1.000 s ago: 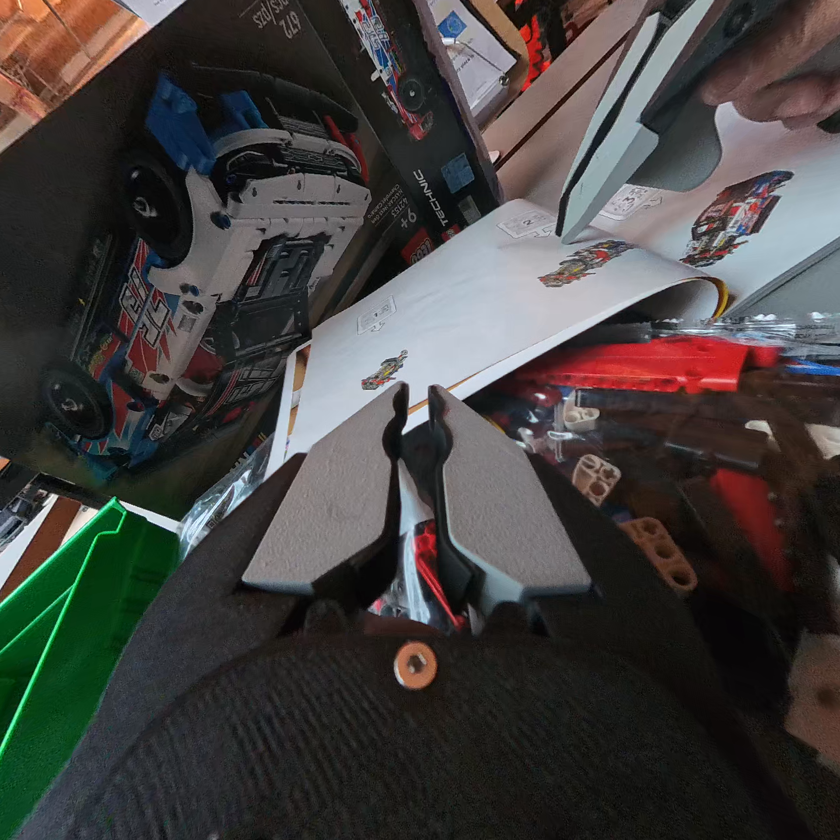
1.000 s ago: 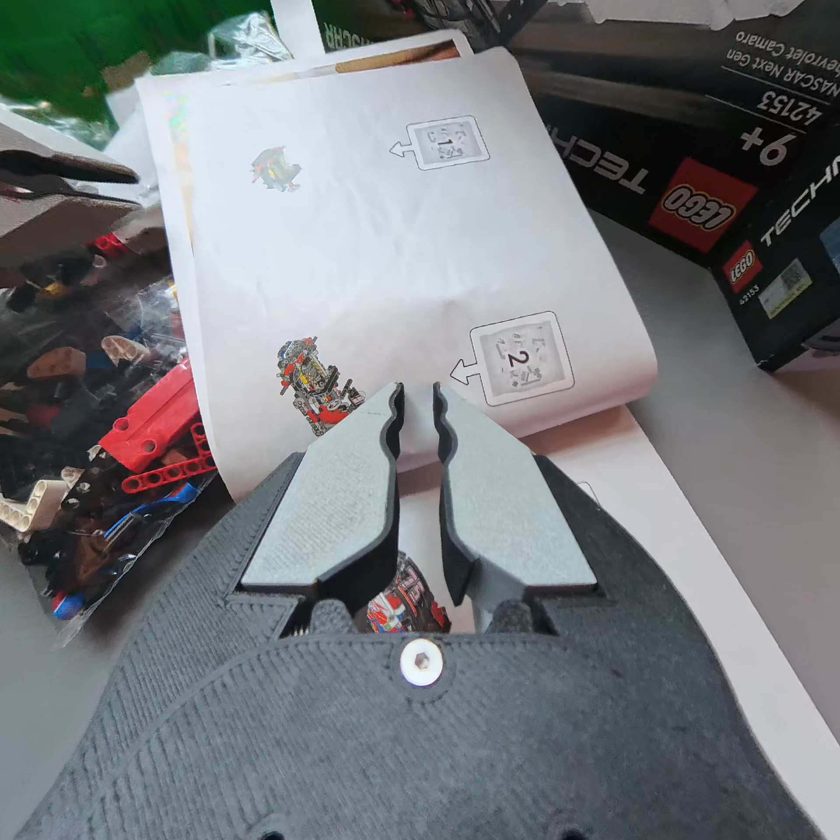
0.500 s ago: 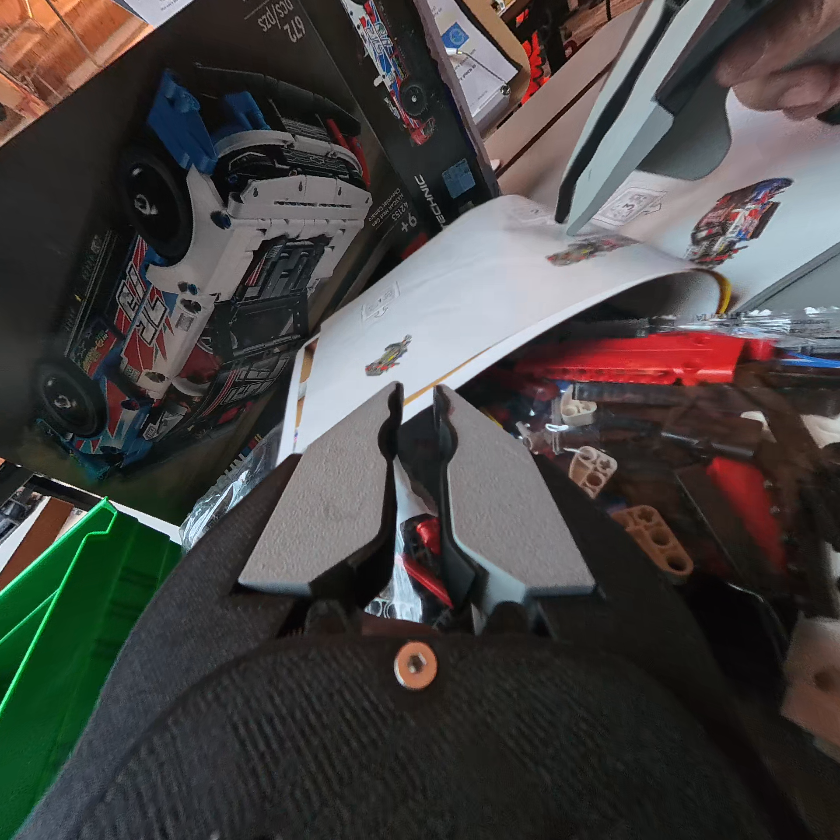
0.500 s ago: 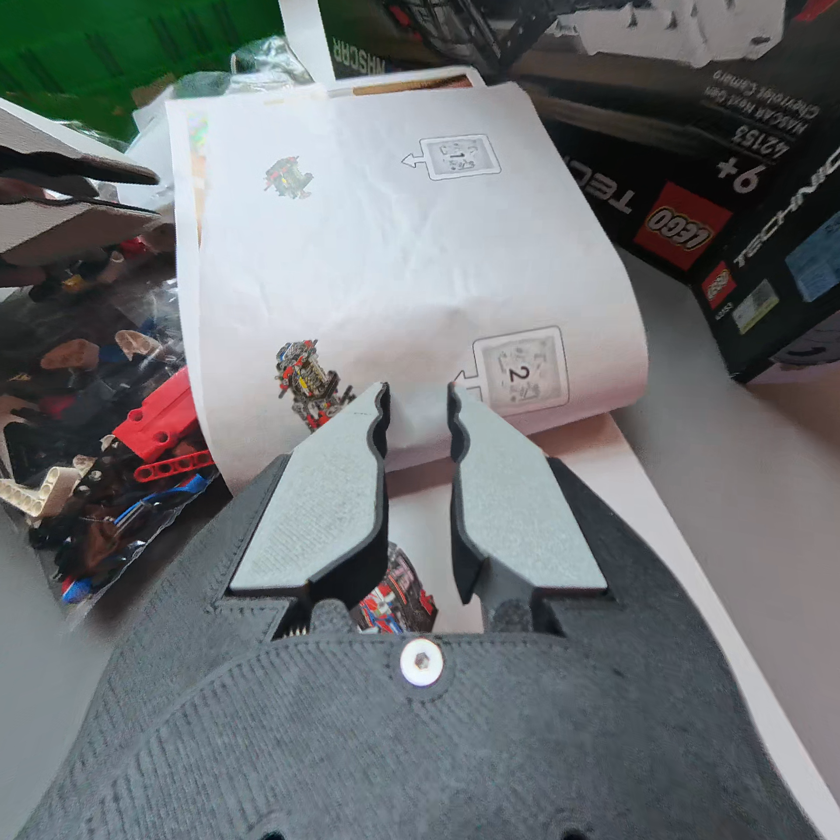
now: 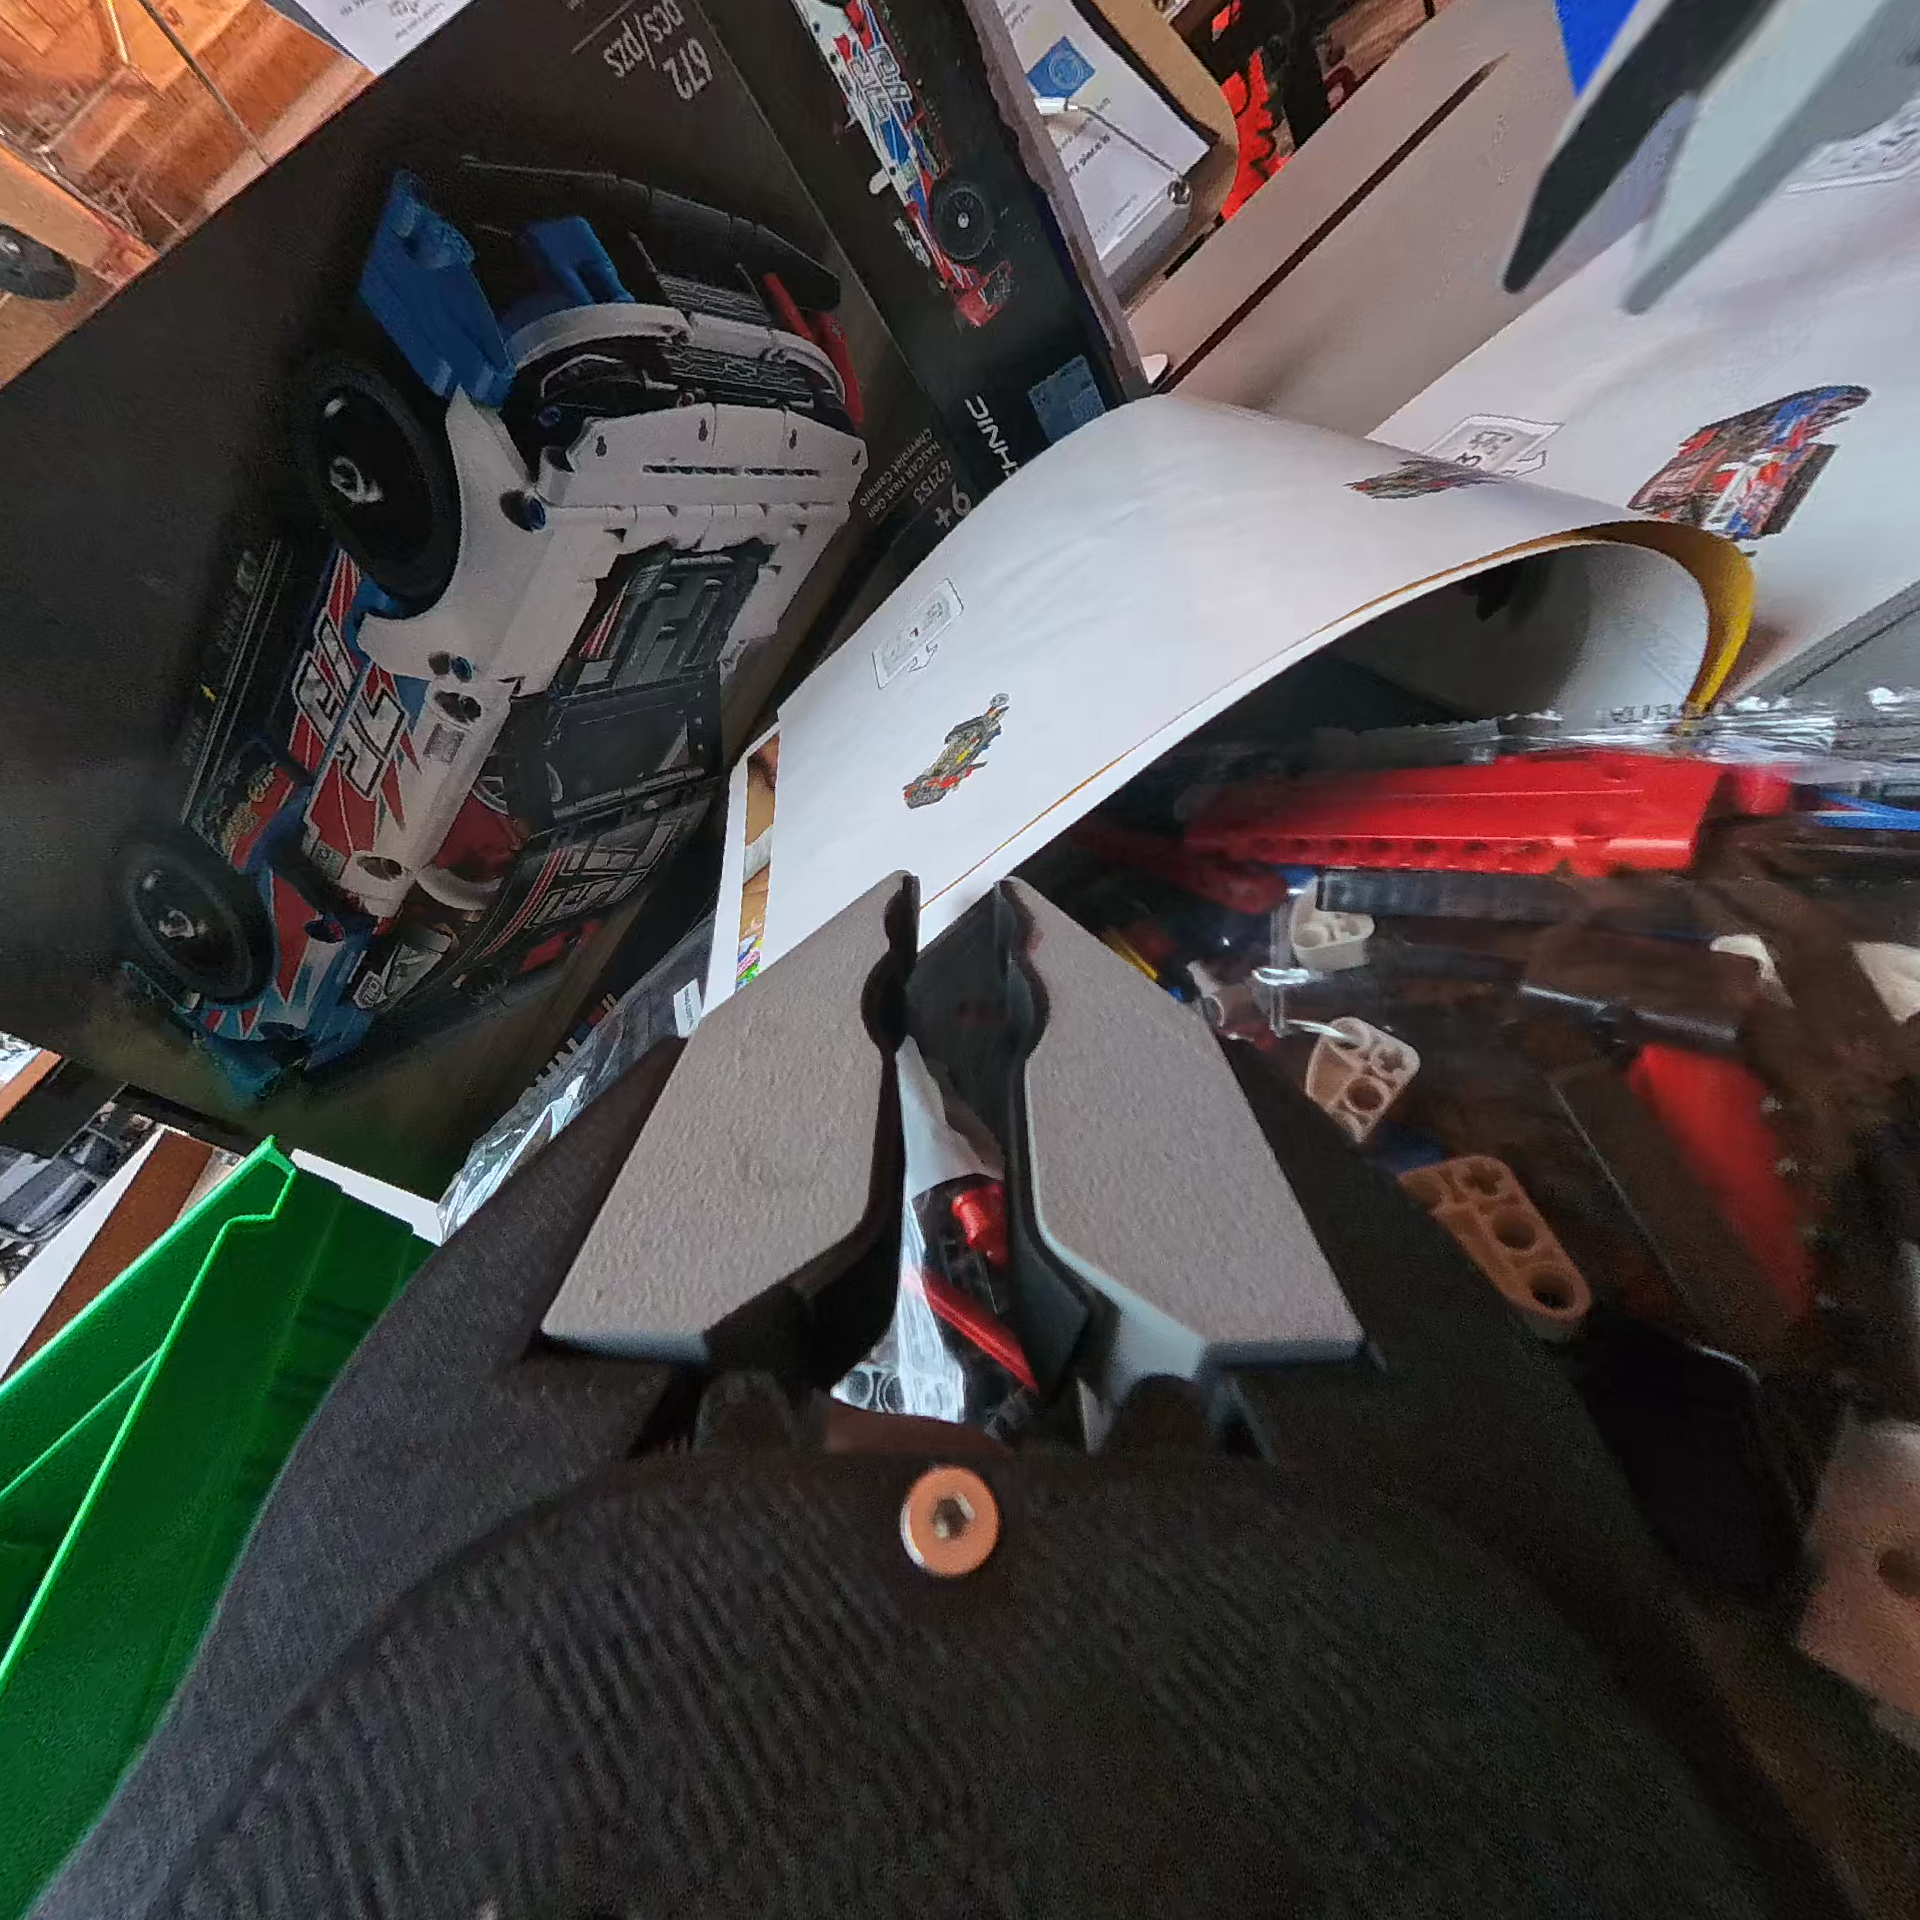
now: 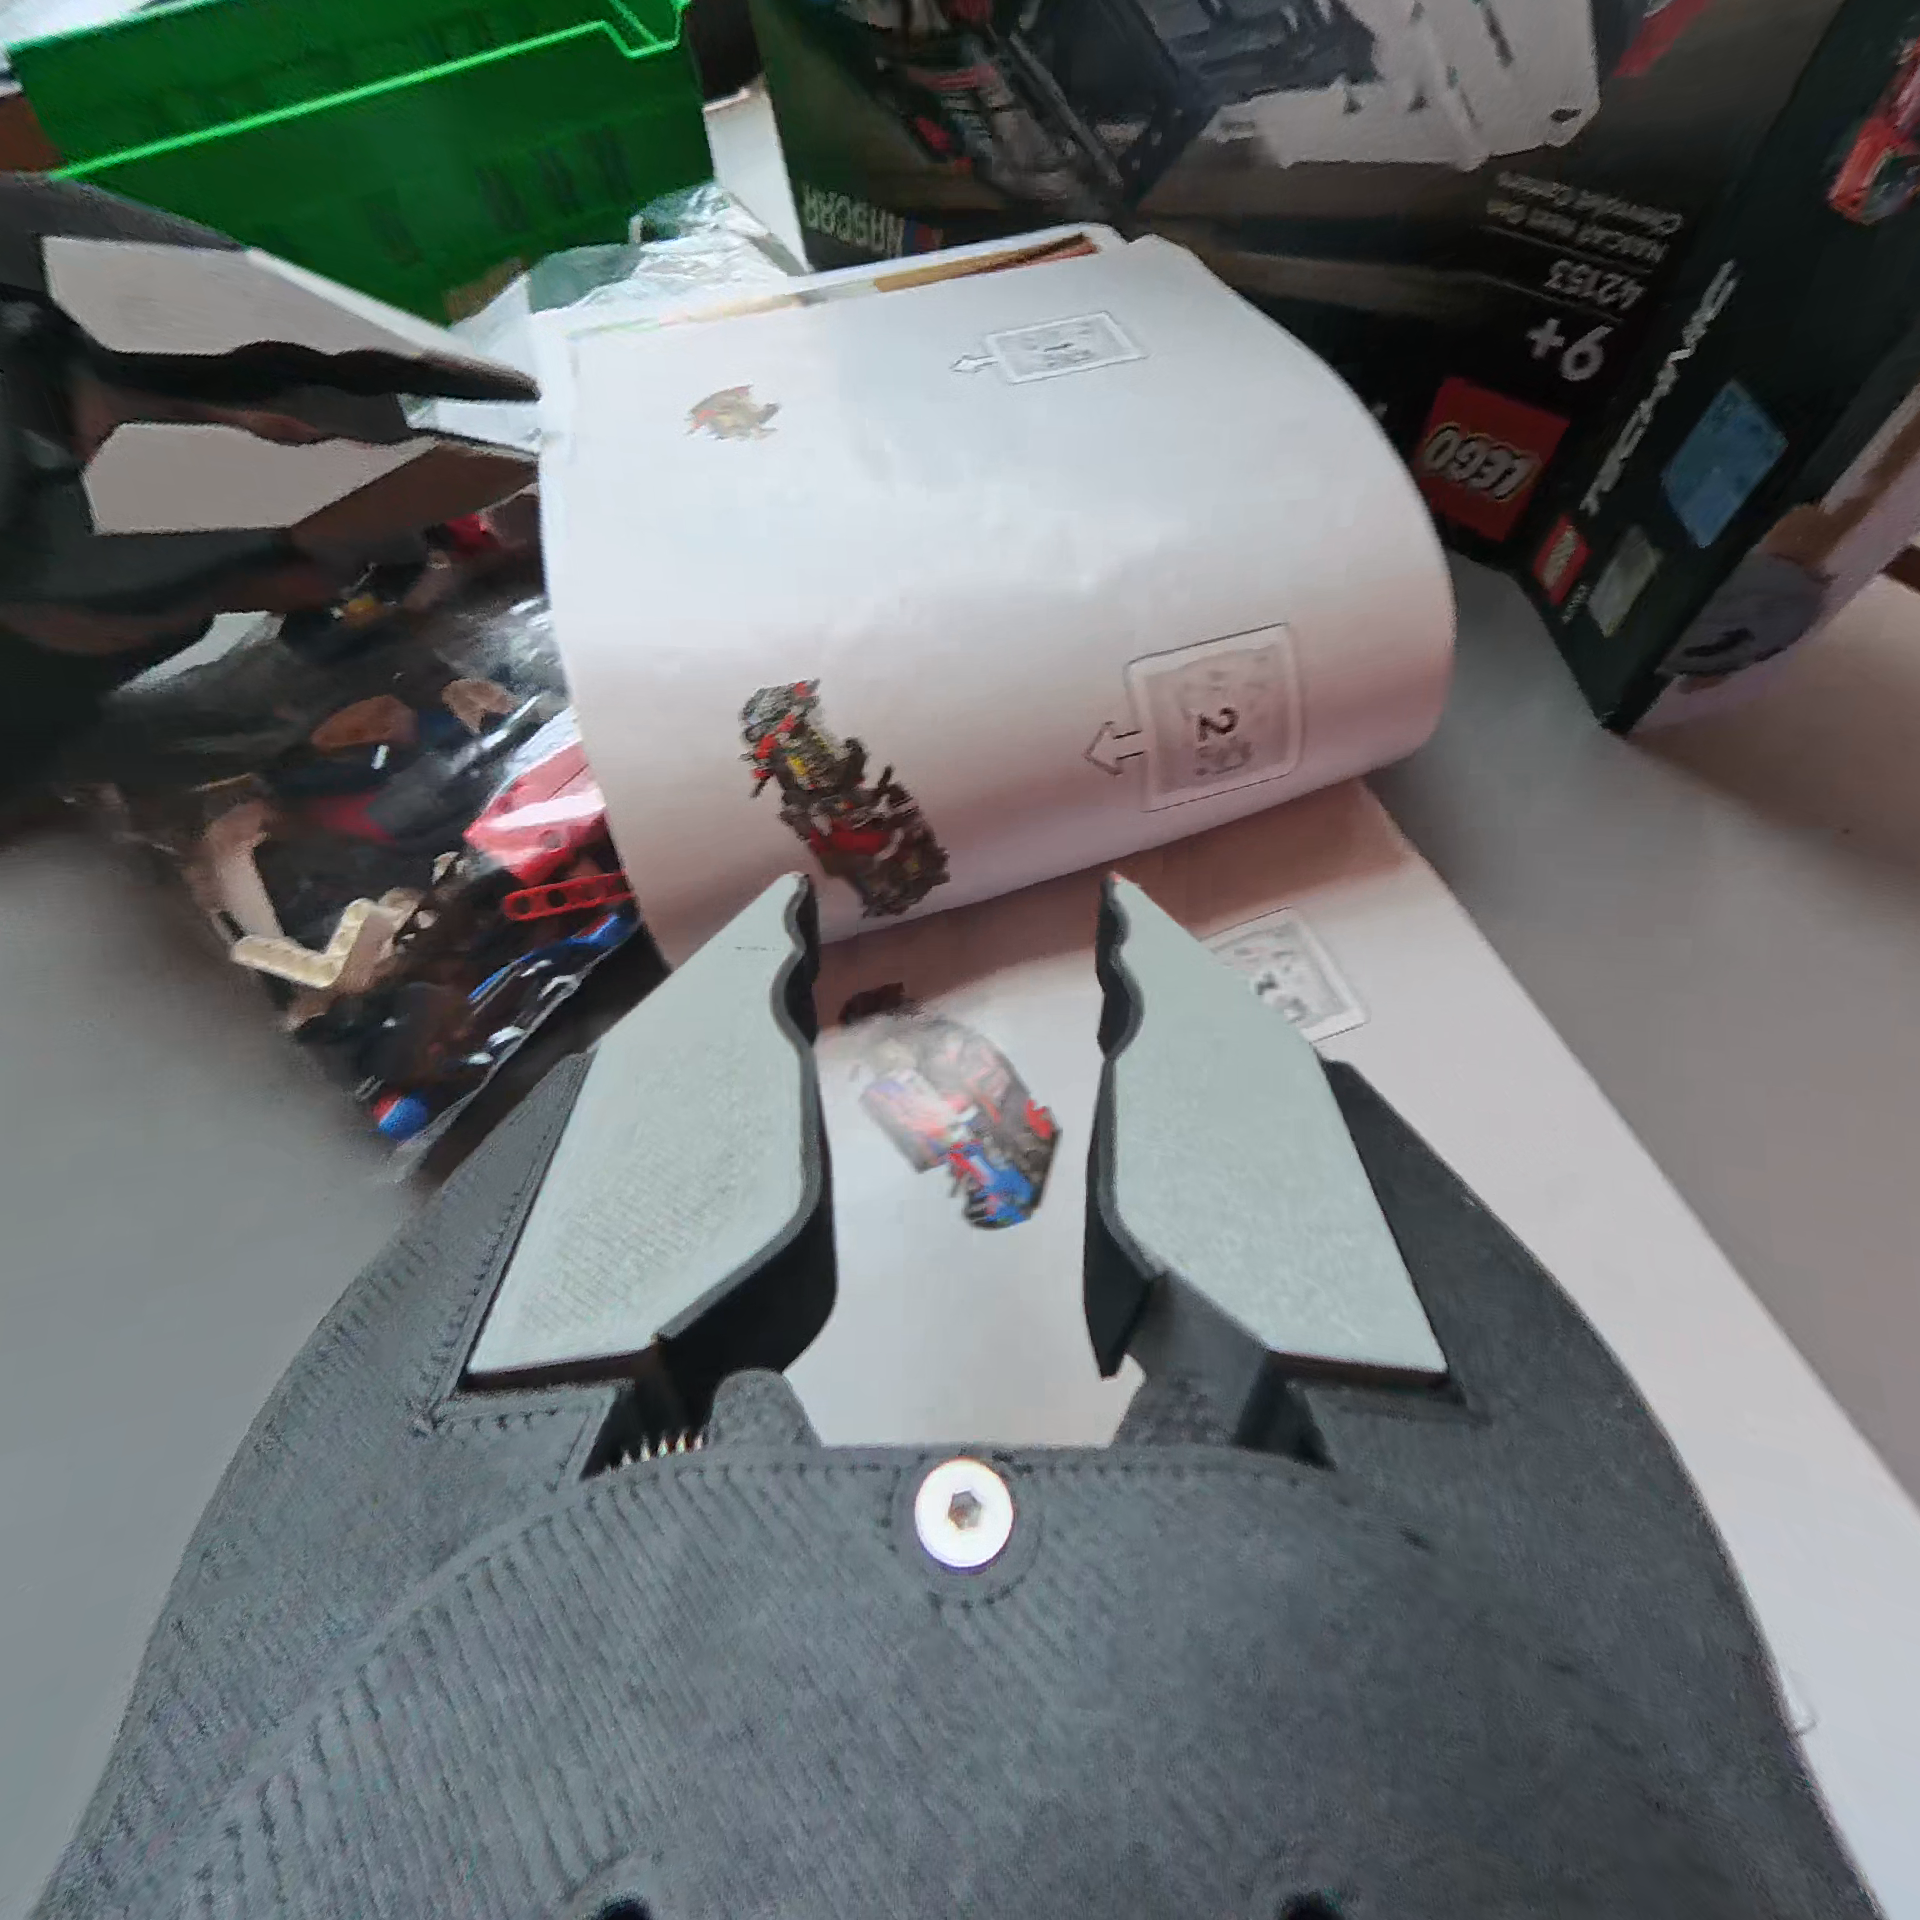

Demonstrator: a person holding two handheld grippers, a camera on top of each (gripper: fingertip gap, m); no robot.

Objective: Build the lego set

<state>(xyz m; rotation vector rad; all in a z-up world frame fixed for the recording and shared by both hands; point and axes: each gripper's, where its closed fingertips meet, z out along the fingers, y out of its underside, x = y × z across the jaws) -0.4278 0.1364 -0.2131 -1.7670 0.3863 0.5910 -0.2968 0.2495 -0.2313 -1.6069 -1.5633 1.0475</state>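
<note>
The white instruction booklet lies open on the table with one page curled up into an arch; it also shows in the left wrist view. A clear bag of red, black and tan lego parts lies left of it and partly under the arched page. My right gripper is open and empty, low over the flat page just in front of the curl. My left gripper is shut to a narrow slit over the bag, tips at the page's edge. I cannot tell whether it pinches anything.
The black lego box with a car picture stands behind the booklet, also in the right wrist view. A green bin stands at the far left. Grey table lies to the right. Spacing between my two grippers at the tips: around 20 cm.
My right gripper has opened from nearly shut and pulled back from the curled page, which has arched higher. The left gripper has stayed shut and barely moved.
</note>
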